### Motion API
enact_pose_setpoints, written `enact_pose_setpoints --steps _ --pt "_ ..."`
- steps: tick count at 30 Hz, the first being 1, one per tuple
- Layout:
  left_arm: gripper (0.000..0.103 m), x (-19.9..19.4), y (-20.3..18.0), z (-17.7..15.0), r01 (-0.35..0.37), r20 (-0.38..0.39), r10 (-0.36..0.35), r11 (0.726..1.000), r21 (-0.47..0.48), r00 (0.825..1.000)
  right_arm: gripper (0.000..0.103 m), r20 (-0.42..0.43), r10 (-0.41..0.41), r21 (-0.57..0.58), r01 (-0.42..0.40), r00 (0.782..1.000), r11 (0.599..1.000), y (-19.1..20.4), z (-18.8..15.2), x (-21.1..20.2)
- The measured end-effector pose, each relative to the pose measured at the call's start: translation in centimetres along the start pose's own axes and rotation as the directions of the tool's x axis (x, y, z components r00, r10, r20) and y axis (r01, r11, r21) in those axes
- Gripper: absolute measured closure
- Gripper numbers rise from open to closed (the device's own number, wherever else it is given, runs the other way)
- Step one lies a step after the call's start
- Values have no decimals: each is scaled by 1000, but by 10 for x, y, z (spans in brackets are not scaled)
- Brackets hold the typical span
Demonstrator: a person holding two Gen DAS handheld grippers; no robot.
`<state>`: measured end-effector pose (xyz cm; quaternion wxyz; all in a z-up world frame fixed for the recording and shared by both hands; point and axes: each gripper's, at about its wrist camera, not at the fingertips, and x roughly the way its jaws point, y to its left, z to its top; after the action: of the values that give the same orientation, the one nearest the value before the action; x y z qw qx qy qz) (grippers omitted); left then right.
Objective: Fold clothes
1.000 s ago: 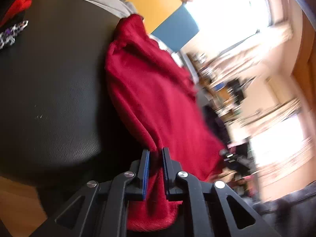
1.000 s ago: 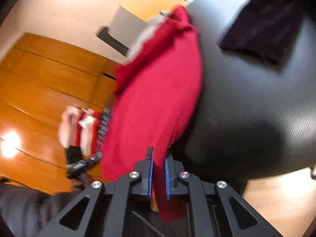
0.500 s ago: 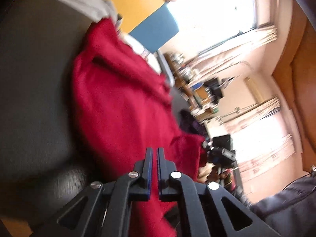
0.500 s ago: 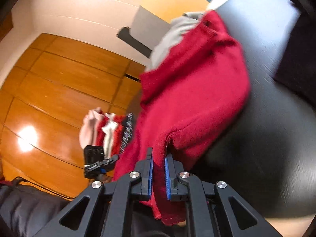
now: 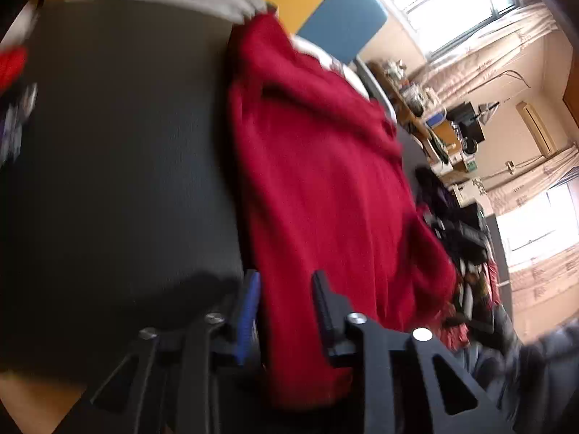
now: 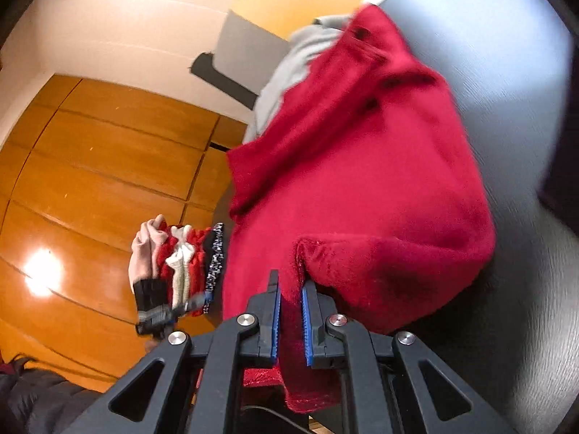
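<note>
Red sweater (image 6: 362, 188) pinched by right tongs (image 6: 290, 289) (left opening).

A red sweater (image 6: 362, 181) is spread over a dark table (image 6: 506, 90) in the middle of the frame. Its near edge is pinched between the blue pads of the right gripper (image 6: 290, 296) at the bottom middle, and a bit of red cloth hangs below. A grey cloth (image 6: 286, 72) is seen behind the sweater. A bunch of clothes (image 6: 177, 264) is seen at the lower left, against the orange wood floor (image 6: 90, 162).
</note>
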<state>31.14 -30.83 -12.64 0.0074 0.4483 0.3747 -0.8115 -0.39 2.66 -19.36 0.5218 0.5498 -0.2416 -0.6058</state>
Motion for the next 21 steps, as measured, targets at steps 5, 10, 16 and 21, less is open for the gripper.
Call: enact_pose_setpoints --steps 5,10,16,21 --pt "38 16 -10 -49 -10 -56 12 999 46 998 93 -3 -14 35 14 1000 999 -13 -10 4" --pt "32 44 -7 -77 13 -157 -7 999 37 988 90 -26 -43 -15 42 999 999 -5 -9 9" --pt "87 49 0 -74 123 -109 -127 992 -42 986 90 -35 -62 -31 61 997 998 -7 -12 5" --pt "94 23 -6 -59 291 -43 -293 955 -48 955 89 -41 -95 -73 92 995 993 1 -16 3"
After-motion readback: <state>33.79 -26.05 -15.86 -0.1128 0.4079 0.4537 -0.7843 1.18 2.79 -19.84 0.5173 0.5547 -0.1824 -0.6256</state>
